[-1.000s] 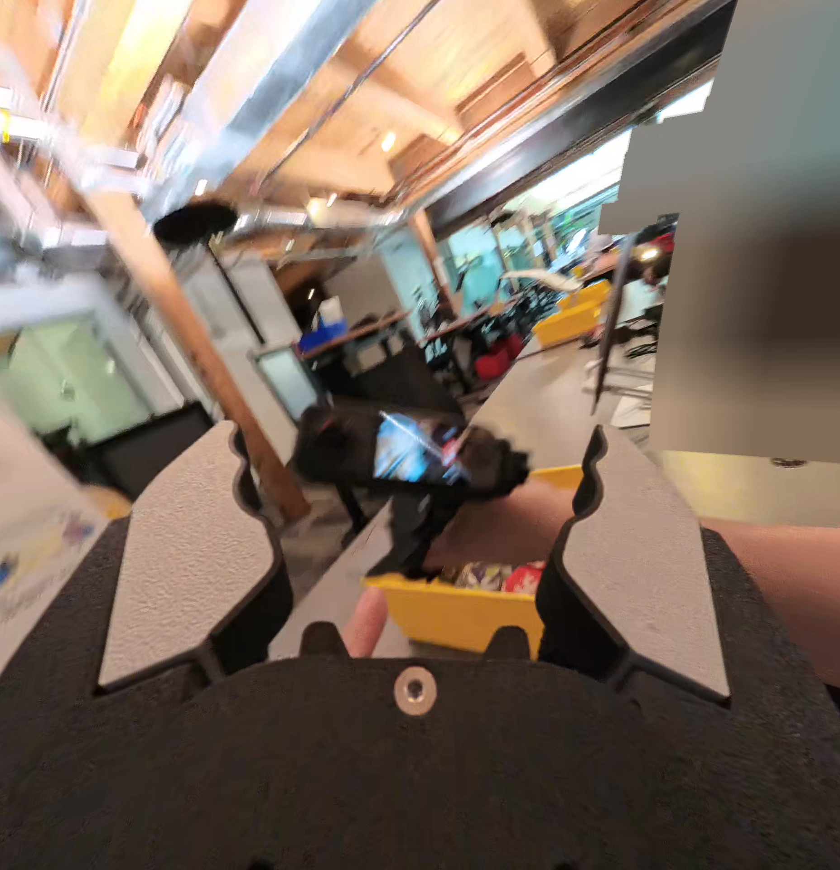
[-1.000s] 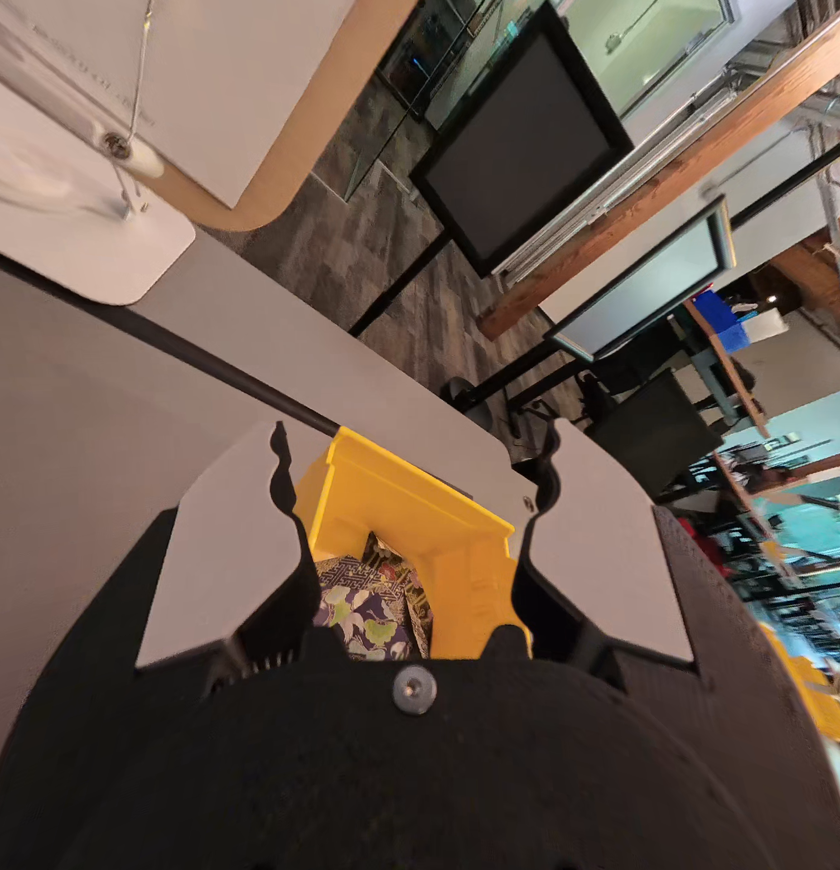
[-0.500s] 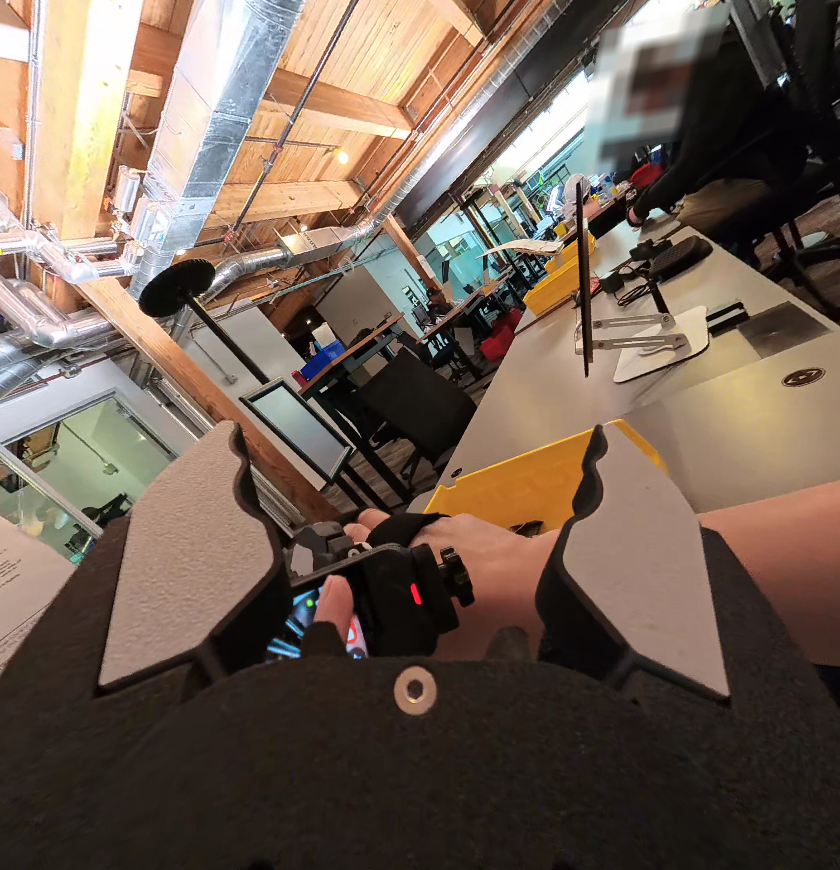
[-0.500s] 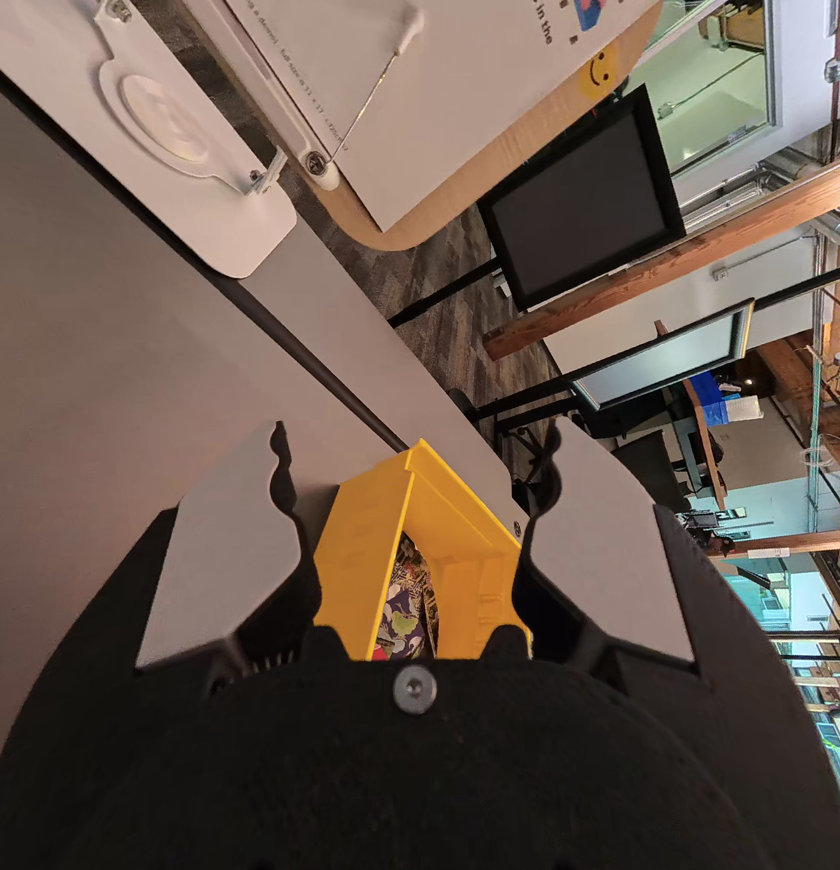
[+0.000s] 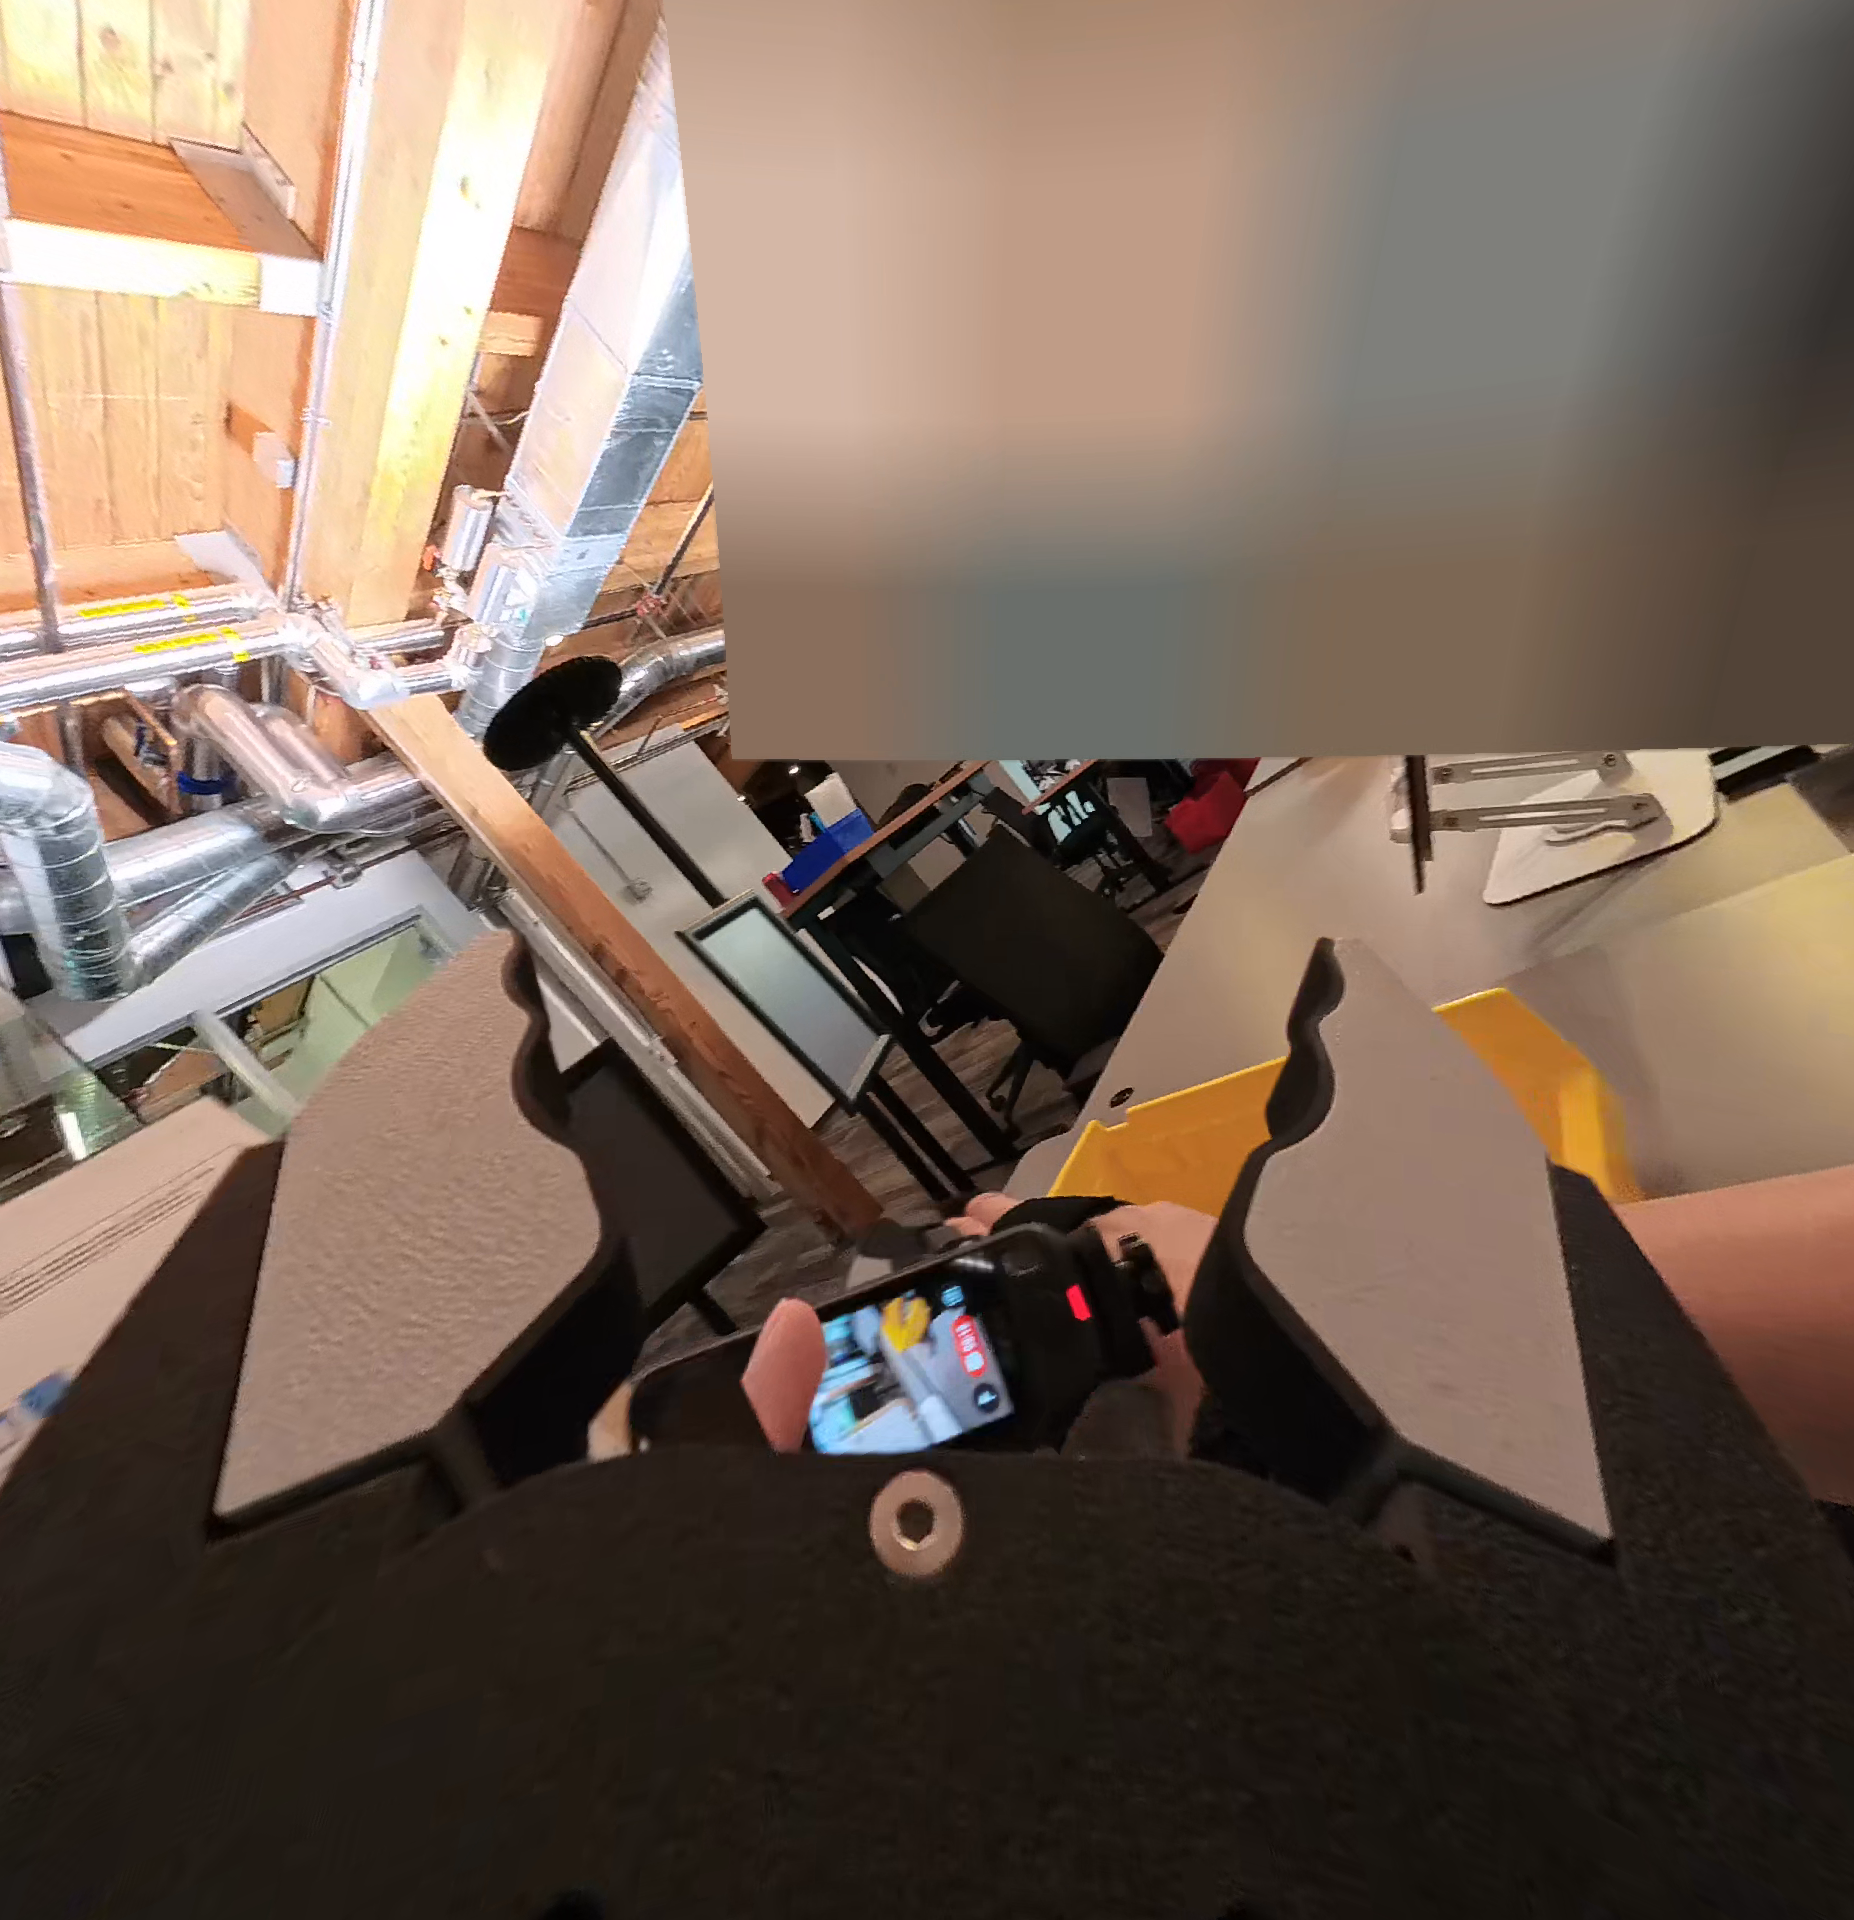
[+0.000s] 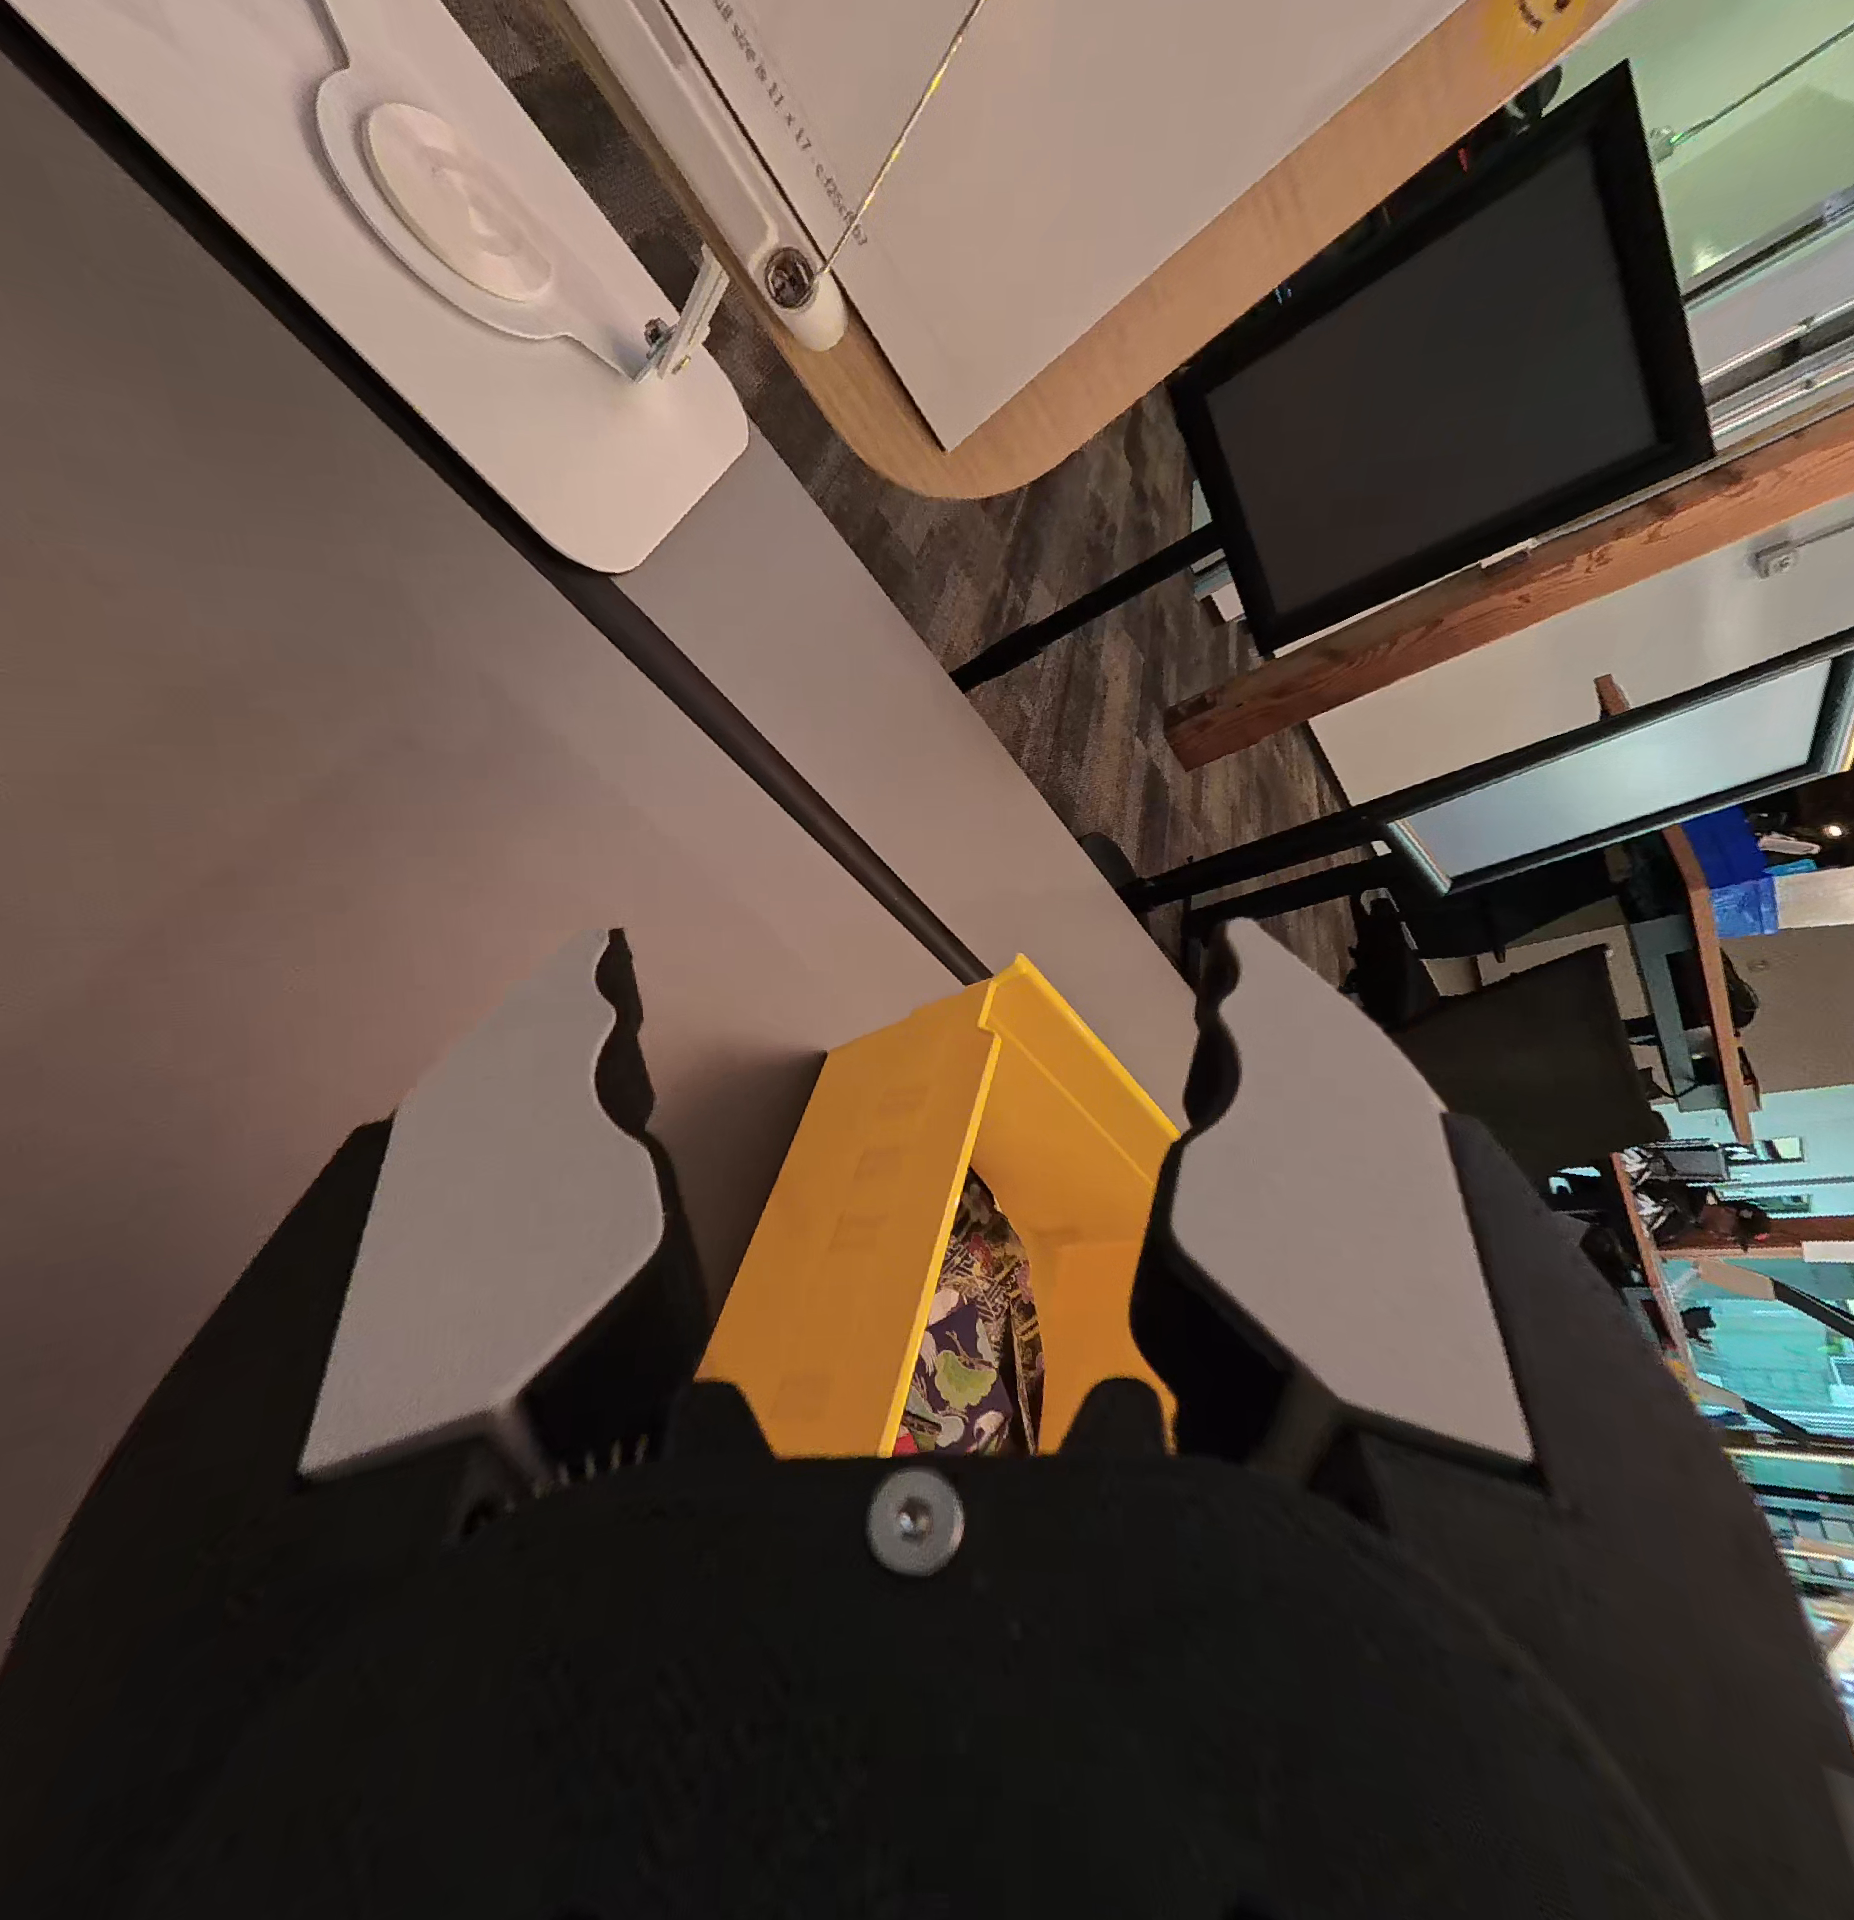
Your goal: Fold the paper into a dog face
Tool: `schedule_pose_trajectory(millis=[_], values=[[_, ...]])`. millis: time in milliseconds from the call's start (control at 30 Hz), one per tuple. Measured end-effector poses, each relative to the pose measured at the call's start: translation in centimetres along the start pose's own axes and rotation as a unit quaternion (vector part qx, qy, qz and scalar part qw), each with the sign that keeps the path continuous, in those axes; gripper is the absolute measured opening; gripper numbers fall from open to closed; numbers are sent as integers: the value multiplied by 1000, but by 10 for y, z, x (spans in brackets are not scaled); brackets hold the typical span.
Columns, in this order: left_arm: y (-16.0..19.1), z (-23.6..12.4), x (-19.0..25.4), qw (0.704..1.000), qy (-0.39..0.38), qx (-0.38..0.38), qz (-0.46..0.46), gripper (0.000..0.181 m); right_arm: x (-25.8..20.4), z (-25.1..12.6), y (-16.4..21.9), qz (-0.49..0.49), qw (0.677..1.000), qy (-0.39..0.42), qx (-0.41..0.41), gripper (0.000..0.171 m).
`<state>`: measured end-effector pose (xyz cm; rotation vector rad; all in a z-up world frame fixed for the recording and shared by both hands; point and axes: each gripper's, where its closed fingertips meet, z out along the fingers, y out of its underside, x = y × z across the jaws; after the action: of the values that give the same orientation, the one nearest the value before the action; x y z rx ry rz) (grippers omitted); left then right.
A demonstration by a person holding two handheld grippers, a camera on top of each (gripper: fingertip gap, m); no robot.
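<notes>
So both grippers are up off the work right now. The right gripper (image 6: 918, 997) has its jaws spread wide with nothing between them, and it's looking down at a yellow bin (image 6: 871, 1226) sitting on the grey surface (image 6: 279, 779). The left gripper (image 5: 912, 997) is also wide open and empty, tilted up toward the ceiling ducts, with a hand (image 5: 1162, 1247) and a small camera screen (image 5: 912, 1371) showing past its fingers.

The paper (image 6: 980, 1340) is down inside that bin: patterned sheets, dark blue with green and white bits, standing on edge against the bin wall. Looks like more than one sheet in there, but only a sliver shows from the right wrist view, so I can't say how many or whether any are already creased.

Handling-wise, my guess is it's thin origami-type paper: basically weightless, floppy, creases the second you pinch it wrong, and probably a bit slick sheet-on-sheet. So the trick is peeling off just one. I'd go for the top exposed edge or a corner sticking up above the others, pinch lightly with the fingertips, and slide it up along the wall rather than yanking. Grabbing mid-sheet would likely crumple it and wreck the later folds. Bin's narrow too, so the wide jaws may bump the walls going in.
</notes>
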<state>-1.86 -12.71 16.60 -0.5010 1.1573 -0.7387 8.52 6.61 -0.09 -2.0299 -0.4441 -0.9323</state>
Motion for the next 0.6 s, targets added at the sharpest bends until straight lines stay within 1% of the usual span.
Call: schedule_pose_trajectory(millis=[33, 100, 167, 267, 333, 367, 433, 467, 567, 600], values=[[2, -3, -8, 1000, -12, -6, 6, 132, 0, 1, 1, 4, 1000, -4, 0, 103], [9, -10, -30, 998, -47, -27, 21, 132, -2, 2, 0, 18, 1000, -20, 10, 103], [20, -23, -57, 995, -82, -59, 19, 122, 0, 2, -4, 41, 998, -33, 28, 103], [40, -49, -100, 984, -137, -116, -12, 113, 18, -2, -10, 68, 996, -16, 63, 103], [57, -68, -118, 974, -149, -171, -26, 104, 35, -11, -17, 93, 990, -1, 106, 98], [67, -78, -123, 967, -148, -206, -28, 93, 43, -17, -23, 104, 985, 5, 134, 93], [84, -99, -132, 947, -163, -277, -29, 86, 60, -33, -32, 124, 974, 23, 187, 92], [92, -111, -135, 934, -177, -310, -31, 80, 67, -41, -37, 128, 969, 32, 209, 92], [105, -136, -127, 908, -188, -368, -65, 71, 77, -63, -51, 114, 955, 53, 269, 91], [108, -144, -122, 903, -184, -381, -79, 67, 78, -71, -56, 108, 950, 58, 289, 87]])
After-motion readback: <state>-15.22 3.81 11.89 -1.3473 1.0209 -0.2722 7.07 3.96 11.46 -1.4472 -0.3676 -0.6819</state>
